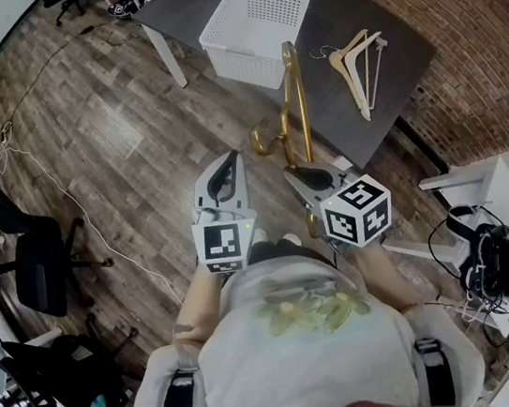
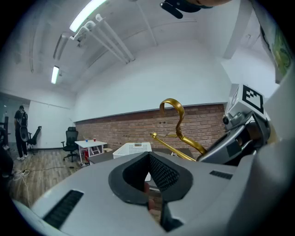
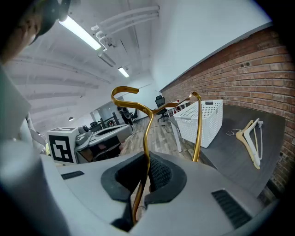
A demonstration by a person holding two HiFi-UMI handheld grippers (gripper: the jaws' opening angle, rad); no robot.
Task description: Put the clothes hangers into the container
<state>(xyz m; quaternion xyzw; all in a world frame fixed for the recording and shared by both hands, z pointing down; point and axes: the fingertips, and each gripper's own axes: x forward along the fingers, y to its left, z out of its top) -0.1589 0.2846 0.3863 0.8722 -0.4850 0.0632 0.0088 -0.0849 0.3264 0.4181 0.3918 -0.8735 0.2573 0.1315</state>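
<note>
The gold hanger (image 1: 301, 105) is shining like polished metal, the white basket (image 1: 252, 61) is looking like matt perforated plastic, the pale hangers (image 1: 353, 69) are reading as smooth bare wood, and the tabletop (image 1: 407, 47) is coming across matt dark grey against the rough brick wall (image 1: 472, 70).

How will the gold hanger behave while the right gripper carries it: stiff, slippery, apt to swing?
Probably stiff: the gold hanger holds its shape though the right gripper pinches only one thin rod. Its glossy surface may slip or pivot between the pads. Most of it stands beyond the grip, so it could swing.
</note>
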